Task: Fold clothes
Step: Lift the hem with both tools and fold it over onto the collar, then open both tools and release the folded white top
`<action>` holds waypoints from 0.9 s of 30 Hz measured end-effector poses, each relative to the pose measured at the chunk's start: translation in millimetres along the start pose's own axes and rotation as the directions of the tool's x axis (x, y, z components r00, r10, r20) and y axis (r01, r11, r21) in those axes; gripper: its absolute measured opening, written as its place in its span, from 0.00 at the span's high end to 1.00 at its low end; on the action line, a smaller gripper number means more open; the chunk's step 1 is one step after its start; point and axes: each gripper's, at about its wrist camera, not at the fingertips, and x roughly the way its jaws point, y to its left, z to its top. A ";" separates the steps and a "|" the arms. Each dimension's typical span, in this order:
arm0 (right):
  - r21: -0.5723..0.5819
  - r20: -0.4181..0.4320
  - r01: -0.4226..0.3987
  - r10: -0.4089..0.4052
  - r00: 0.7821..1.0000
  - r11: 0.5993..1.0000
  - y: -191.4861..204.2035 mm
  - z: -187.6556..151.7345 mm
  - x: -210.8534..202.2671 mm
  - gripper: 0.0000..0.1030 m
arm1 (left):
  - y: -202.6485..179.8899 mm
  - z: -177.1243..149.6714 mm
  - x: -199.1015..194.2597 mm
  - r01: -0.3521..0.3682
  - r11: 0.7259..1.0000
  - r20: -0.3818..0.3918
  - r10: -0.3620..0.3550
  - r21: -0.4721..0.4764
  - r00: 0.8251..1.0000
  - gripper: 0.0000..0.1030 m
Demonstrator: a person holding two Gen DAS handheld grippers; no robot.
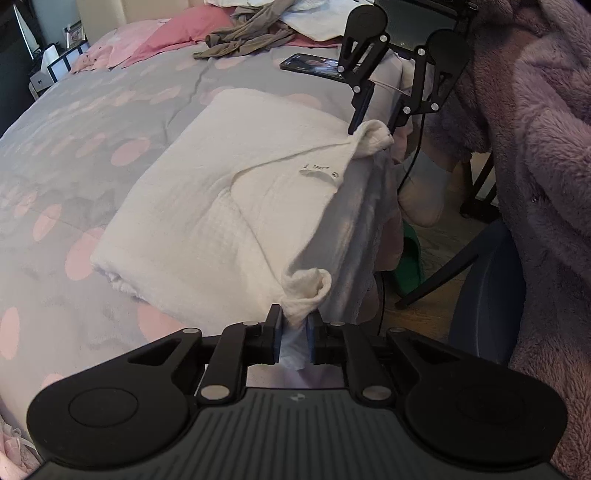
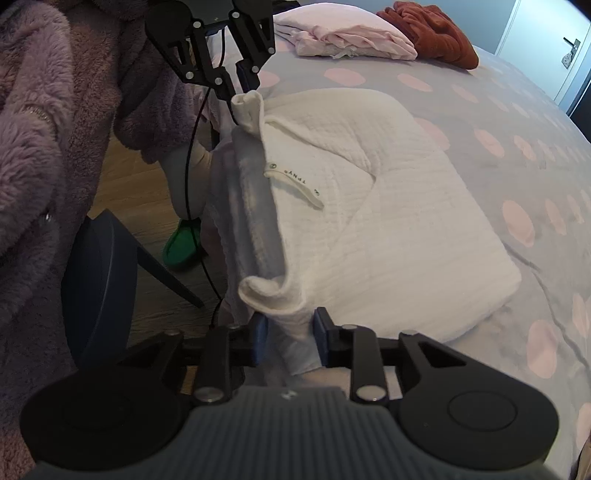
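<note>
A white textured garment (image 1: 221, 206) lies partly folded on a grey bedspread with pink dots (image 1: 92, 147), close to the bed's edge. A printed neck label (image 1: 319, 173) faces up. My left gripper (image 1: 295, 328) is shut on one bunched corner at the near edge. My right gripper (image 1: 373, 123) pinches the other corner farther along that edge. From the right wrist view, the right gripper (image 2: 288, 332) is shut on its corner of the garment (image 2: 388, 221). The left gripper (image 2: 238, 90) holds the far corner. The edge between the two corners is lifted slightly off the bed.
A phone (image 1: 314, 64), a crumpled grey garment (image 1: 243, 40) and pink pillows (image 1: 166, 37) lie farther up the bed. Folded pink (image 2: 347, 40) and rust-red clothes (image 2: 432, 33) sit at the other end. A person's purple fleece robe (image 1: 535, 147), a blue chair (image 2: 99, 280), a cable and a green slipper (image 2: 183, 243) are beside the bed.
</note>
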 end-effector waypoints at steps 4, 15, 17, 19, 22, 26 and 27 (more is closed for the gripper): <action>0.003 -0.004 -0.011 0.011 1.000 1.000 1.7 0.8 -4.6 0.68 | -4.8 0.2 -5.7 0.027 1.000 0.001 -0.027 -0.002 1.000 0.83; 0.118 0.084 0.003 -0.013 0.996 0.993 -9.0 12.5 -31.7 0.70 | 8.3 18.0 -36.3 0.048 0.986 0.167 -0.021 -0.162 0.986 0.81; 0.139 0.079 0.022 -0.033 0.996 0.990 -10.3 16.1 -27.4 0.78 | 16.7 22.7 -36.5 0.024 0.975 0.194 0.019 -0.219 0.981 0.80; 0.160 0.074 0.040 -0.053 0.996 0.986 -11.7 19.7 -23.0 0.81 | 23.5 26.2 -29.1 0.012 0.968 0.184 0.035 -0.249 0.982 0.80; 0.185 0.054 0.066 -0.077 0.996 0.980 -12.5 23.8 -14.0 0.81 | 23.6 26.9 -11.3 0.024 0.972 0.128 0.006 -0.235 0.992 0.80; 0.143 -0.070 0.102 -0.092 0.993 0.985 -1.2 18.1 17.9 0.81 | 22.3 17.2 16.1 0.022 0.973 0.038 -0.014 -0.228 0.999 0.80; 0.117 -0.099 0.113 -0.102 0.990 0.987 2.0 15.0 25.1 0.81 | 21.1 13.6 22.3 0.019 0.975 0.024 -0.014 -0.222 1.000 0.80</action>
